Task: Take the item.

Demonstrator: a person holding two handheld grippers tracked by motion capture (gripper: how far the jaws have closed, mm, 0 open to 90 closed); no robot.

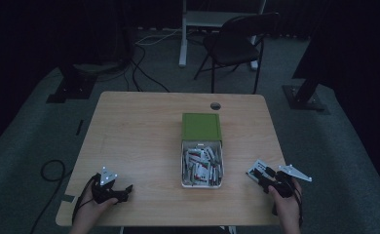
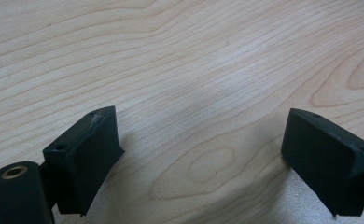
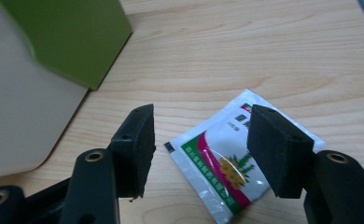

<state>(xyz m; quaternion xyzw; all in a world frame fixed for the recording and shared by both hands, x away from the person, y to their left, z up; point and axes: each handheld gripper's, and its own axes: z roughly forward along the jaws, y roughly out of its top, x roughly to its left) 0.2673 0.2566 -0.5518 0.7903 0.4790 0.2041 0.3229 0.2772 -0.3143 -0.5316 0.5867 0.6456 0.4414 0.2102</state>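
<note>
- High view, left side: the left claw [image 1: 114, 189] rests low on the pale, wood-grained worktop [image 1: 139, 131] near its front left corner, the person's left hand [image 1: 93, 207] wrapped around its handle from below
- Left gripper view: its blocky matte black jaws stand released and wide apart, with bare grain between them
- High view, middle: a white rectangular box [image 1: 201, 163] sits heaped with glossy packets, its flat green lid [image 1: 201, 126] hinged back behind it
- High view, right side: the right claw [image 1: 262, 174] angles in toward the box, gripped by the right hand [image 1: 286, 200] near the front right corner
- Right gripper view: a flat, shiny white sachet [image 3: 220, 158] with a green and magenta band and a yellow flower print lies on the worktop just beyond the released jaws, in the gap between them and reaching behind the right-hand one; whether they touch it I cannot tell; the box wall and green lid rise at upper left
</note>
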